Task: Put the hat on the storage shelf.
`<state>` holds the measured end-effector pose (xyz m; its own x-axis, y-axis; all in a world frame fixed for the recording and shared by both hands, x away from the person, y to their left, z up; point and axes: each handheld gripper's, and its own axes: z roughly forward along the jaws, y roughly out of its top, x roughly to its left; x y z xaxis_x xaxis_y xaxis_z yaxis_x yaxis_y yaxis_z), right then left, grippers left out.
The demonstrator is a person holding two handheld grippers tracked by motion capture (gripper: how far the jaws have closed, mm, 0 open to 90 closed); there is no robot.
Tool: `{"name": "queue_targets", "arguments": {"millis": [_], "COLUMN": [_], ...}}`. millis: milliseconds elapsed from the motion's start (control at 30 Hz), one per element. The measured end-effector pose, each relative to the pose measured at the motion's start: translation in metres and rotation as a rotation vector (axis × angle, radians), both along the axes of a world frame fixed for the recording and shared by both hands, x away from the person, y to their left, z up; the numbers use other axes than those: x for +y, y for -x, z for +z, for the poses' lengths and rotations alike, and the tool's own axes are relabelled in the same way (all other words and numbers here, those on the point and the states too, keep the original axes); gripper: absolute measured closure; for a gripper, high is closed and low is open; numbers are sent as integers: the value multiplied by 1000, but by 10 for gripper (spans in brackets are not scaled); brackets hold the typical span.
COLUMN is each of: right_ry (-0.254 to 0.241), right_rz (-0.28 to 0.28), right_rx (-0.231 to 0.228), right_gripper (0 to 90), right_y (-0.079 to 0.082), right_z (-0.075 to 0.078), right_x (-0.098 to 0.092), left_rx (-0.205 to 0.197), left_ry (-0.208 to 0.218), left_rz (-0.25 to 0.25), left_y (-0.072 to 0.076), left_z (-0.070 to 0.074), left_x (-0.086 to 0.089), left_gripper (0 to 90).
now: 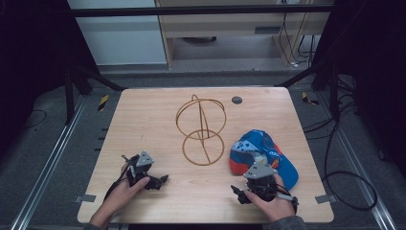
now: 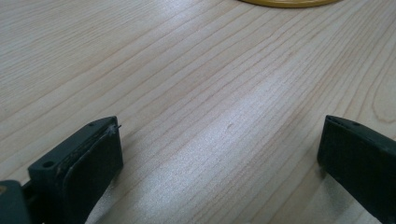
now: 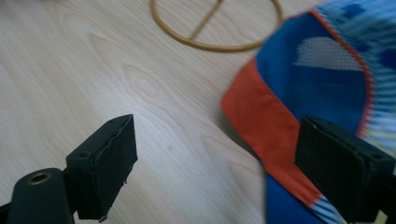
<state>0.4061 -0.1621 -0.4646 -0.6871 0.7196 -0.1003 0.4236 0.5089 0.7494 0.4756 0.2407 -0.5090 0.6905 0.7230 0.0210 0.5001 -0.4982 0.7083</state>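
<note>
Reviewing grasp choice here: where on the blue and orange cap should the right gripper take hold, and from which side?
Probably the orange brim edge, approached from the cap's near left side. It lies flat and thin on the table, already partly between the open jaws of the right gripper, unlike the bulky crown.

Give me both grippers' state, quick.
Left gripper: open, empty, over bare table.
Right gripper: open, empty, beside the cap.
</note>
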Motion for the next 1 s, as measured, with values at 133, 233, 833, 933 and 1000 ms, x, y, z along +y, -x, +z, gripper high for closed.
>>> {"name": "queue_targets", "arguments": {"millis": [133,233,833,933,1000], "right_ry": [16,6,113,101,97], "right_rz": [-48,-75,-186,-187,-187], "right_rx": [-3,16,172,205,219], "right_gripper": [140,141,279,317,353], "right_y": [-2,-1,-39,-52,-58], "right_z": [6,12,44,48,50], "right_x": [-19,-31,-82,-84,-84], "left_rx": [0,0,0,0,0], "left_ry": [0,0,2,3,3], "left_rz": [0,0,0,1,0], "left_y": [0,0,0,0,0], "left_z": [0,0,0,0,0], "left_x": [0,0,0,0,0], "left_gripper": [0,0,0,0,0]}}
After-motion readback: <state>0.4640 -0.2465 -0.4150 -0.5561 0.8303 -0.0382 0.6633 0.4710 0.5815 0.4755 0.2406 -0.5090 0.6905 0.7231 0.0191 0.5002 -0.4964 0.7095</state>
